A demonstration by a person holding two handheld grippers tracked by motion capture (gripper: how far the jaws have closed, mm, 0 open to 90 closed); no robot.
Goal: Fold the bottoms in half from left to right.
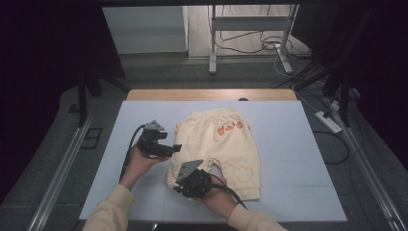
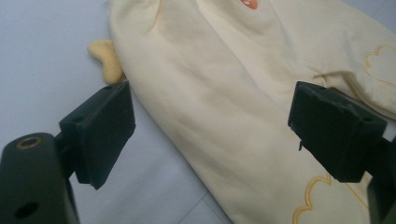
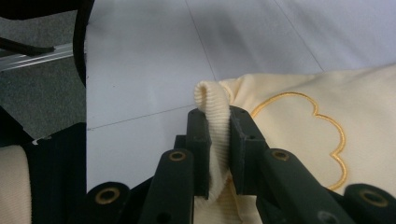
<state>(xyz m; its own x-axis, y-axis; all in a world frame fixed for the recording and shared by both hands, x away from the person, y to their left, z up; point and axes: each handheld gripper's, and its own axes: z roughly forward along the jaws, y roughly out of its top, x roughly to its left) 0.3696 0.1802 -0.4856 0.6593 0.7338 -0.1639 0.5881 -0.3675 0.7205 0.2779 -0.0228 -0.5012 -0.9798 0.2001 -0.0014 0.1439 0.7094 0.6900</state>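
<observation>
On white table top [image 1: 144,115], yellow shorts [image 1: 216,144] lie flat. Right gripper [image 3: 217,140] pinches ribbed hem; left gripper [image 2: 210,126] wide, nothing in it. Tip: grab side edge squarely before lifting, keep fabric taut.

The high view looked forward and down on my table [image 1: 144,108] from above my side. Each gripper view rode close over the cloth, looking along its own jaws. All three shared the yellow shorts [image 1: 216,144] [image 2: 224,107] [image 3: 327,107].

Dim room: grey floor [image 1: 159,72], cables [image 1: 269,45], metal stand [image 1: 250,21].
</observation>
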